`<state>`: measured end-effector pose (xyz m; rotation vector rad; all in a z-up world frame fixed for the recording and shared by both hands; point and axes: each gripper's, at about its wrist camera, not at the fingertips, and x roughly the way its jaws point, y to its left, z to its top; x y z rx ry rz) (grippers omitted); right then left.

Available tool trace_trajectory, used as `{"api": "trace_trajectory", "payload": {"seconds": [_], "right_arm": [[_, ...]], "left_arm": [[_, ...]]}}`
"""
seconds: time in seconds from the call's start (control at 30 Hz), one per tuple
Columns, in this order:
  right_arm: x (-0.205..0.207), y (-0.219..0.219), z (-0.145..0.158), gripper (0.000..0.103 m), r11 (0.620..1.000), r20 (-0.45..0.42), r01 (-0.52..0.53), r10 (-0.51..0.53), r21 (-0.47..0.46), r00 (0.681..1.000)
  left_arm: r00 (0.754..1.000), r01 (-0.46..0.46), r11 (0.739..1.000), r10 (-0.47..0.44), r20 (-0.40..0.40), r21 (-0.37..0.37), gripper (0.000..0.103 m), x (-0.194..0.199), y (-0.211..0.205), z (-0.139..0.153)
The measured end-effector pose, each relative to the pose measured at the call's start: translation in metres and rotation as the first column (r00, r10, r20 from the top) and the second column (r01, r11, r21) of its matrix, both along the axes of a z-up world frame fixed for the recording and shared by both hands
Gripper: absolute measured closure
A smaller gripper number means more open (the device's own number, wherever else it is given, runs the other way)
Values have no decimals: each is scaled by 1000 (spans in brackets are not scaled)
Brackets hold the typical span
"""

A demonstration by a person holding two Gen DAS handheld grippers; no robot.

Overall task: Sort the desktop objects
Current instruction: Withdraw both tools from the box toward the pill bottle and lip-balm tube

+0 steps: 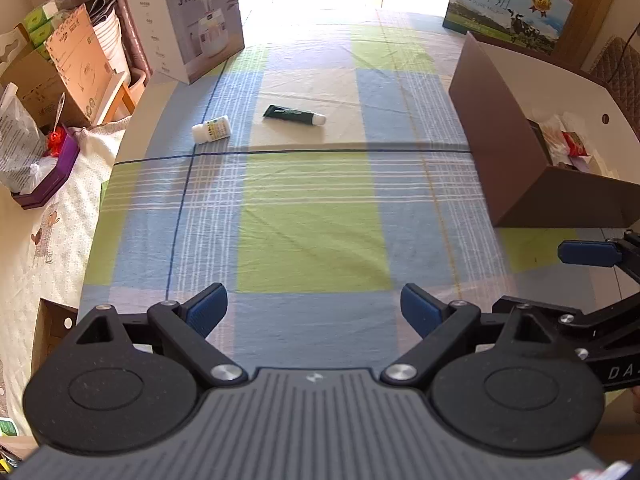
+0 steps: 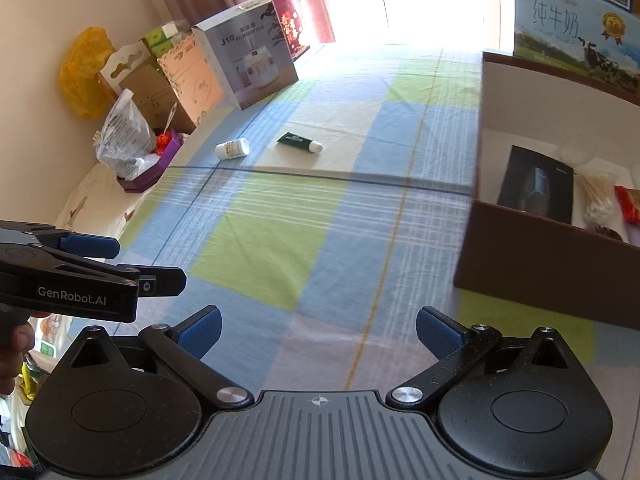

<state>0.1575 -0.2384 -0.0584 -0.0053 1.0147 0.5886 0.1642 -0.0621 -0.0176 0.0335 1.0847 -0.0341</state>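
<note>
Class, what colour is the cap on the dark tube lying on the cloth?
White cap on the tube; clearest in the left wrist view.

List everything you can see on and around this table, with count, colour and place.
white bottle: one, white, lying on the cloth, far left
tube: one, dark green with white cap, lying right of the bottle
brown box: one, brown, open, table's right side, items inside
humidifier box: one, grey-white, far left corner
milk carton: one, blue-white, far right corner
checked cloth: one, blue, green, cream, covering table
left claw: one, black with blue pads, open, empty
right claw: one, same colours, open, empty
</note>
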Motion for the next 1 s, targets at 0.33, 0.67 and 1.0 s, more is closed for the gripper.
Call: {"api": "trace_trajectory", "payload": {"seconds": [0.33, 0.67, 1.0], "right_arm": [[13, 36, -10, 2, 1000, 7, -8, 8, -13, 1000], [38, 68, -18, 2, 999, 44, -30, 31, -36, 999], [74, 93, -31, 2, 997, 84, -50, 56, -66, 995]], "left_arm": [[1000, -18, 1000, 18, -19, 2, 11, 9, 33, -9], [999, -35, 999, 36, -31, 7, 11, 27, 62, -19], [999, -41, 999, 41, -14, 8, 11, 57, 86, -28]]}}
